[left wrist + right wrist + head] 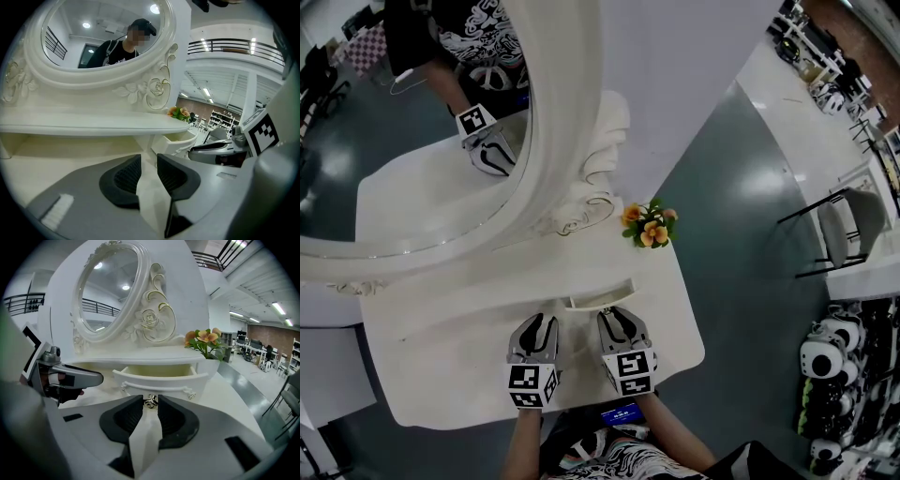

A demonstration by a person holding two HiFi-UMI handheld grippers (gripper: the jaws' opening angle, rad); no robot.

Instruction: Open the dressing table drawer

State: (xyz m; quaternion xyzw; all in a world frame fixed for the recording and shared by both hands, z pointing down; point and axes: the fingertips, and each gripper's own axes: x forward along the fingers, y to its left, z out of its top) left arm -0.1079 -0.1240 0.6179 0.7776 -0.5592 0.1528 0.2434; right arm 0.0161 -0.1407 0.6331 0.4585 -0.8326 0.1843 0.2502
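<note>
While the white dressing table (pixel 441 366) fills most of the head view, its oval mirror in a carved white frame (pixel 412 141) rises at 11 o'clock. The white carved drawer (pixel 159 376) stands partly pulled out under the upper shelf, at 12 o'clock from the right gripper (pixel 146 400). The left gripper (pixel 148 161) is just beside the right one at 9 o'clock, over the bare surface, with its fingers narrowly apart and nothing between them. A small bunch of orange flowers (pixel 649 226) sits at 1 o'clock from the drawer. The right gripper's fingers stand narrow, closed on the drawer's small silver knob (pixel 150 402).
</note>
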